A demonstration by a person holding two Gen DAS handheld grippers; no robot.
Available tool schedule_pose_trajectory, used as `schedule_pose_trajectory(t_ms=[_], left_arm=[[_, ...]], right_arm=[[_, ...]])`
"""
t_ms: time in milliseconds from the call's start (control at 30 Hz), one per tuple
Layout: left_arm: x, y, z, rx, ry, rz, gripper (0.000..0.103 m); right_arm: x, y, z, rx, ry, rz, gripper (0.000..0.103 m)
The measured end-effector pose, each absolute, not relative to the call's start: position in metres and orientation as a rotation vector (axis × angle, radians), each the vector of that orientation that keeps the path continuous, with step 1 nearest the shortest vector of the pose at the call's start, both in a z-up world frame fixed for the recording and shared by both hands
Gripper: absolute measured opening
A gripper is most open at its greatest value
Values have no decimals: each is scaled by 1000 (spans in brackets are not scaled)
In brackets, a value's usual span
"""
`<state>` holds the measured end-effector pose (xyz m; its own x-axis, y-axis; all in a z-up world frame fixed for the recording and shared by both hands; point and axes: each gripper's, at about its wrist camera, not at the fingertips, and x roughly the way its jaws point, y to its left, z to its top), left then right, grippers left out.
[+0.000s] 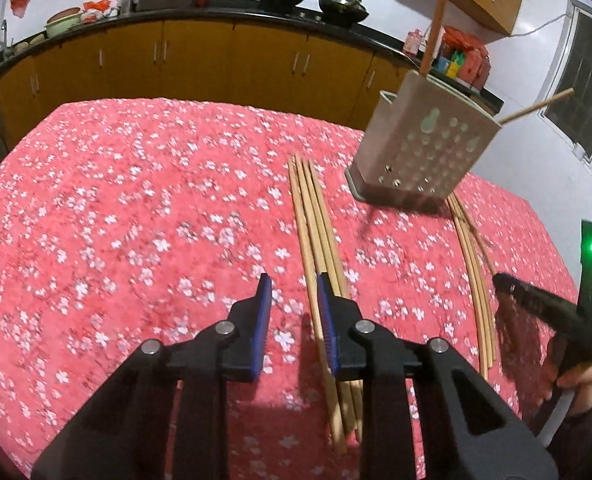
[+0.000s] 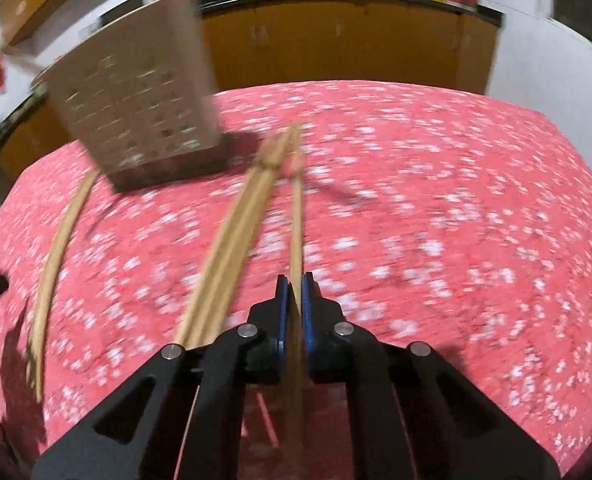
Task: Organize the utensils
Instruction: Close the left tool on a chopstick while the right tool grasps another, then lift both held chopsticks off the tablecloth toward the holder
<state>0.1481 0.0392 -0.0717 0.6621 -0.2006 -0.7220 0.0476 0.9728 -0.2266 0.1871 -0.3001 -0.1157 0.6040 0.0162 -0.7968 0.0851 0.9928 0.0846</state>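
- The right gripper (image 2: 295,280), black-framed with blue pads, is pinched tight on one long bamboo chopstick (image 2: 296,220), its far end just beside the pile ahead; this looks like the pick-up step.
- Next it calls for lifting and tipping the stick upright into the perforated grey metal utensil holder (image 2: 135,108).
- The left gripper (image 1: 293,280) hangs spread and empty over a bundle of bamboo chopsticks (image 1: 316,232) on the red floral tablecloth (image 1: 135,220).
- The holder (image 1: 420,148) already carries two sticks.
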Motion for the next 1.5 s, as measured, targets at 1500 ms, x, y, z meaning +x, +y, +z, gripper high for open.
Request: schedule_pose_trajectory(t_ms=[1500], left_arm=[[185,60,-99,-148,886,-67,9]], right_arm=[[194,-312,-115,126,873,-17,8]])
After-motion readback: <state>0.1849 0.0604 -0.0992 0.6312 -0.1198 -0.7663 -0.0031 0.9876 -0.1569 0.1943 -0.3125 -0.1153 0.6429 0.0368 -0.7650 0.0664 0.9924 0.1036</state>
